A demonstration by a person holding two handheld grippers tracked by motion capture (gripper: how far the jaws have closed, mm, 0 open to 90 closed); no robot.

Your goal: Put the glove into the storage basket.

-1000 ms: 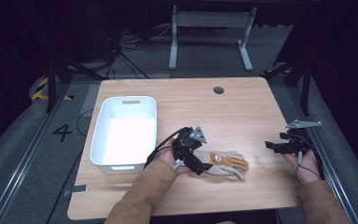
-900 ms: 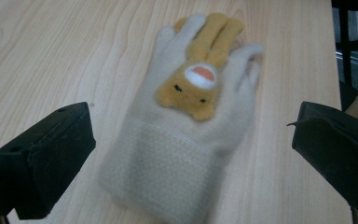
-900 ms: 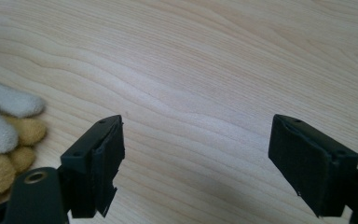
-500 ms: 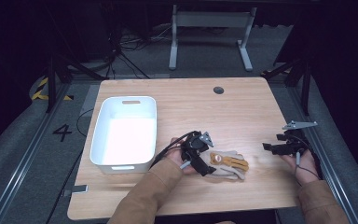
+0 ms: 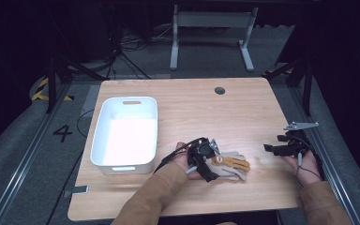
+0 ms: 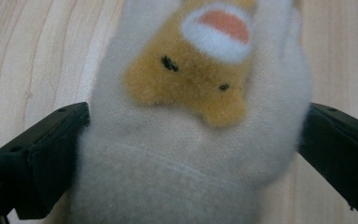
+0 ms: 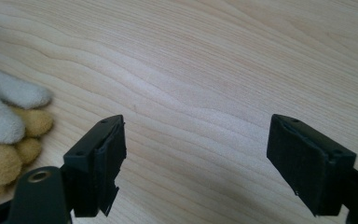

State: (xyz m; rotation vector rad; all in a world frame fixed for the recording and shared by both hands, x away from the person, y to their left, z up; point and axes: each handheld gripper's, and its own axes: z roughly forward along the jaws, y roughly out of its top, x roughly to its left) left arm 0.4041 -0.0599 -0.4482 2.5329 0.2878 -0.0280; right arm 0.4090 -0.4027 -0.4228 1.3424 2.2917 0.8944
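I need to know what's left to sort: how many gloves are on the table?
1. The fuzzy cream-and-tan glove lies on the table right of the white bin, its cuff between the left gripper jaws. A second glove underneath could be hidden.

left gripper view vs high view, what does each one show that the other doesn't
Left gripper view alone: the glove's small black eyes and the orange patch ringed in white, with a black jaw at each side of its cuff.

High view alone: the white bin, the right gripper apart from the glove, and both of the person's sleeves.

Both: the fuzzy cream and tan glove on the wooden table, with the left gripper at it.
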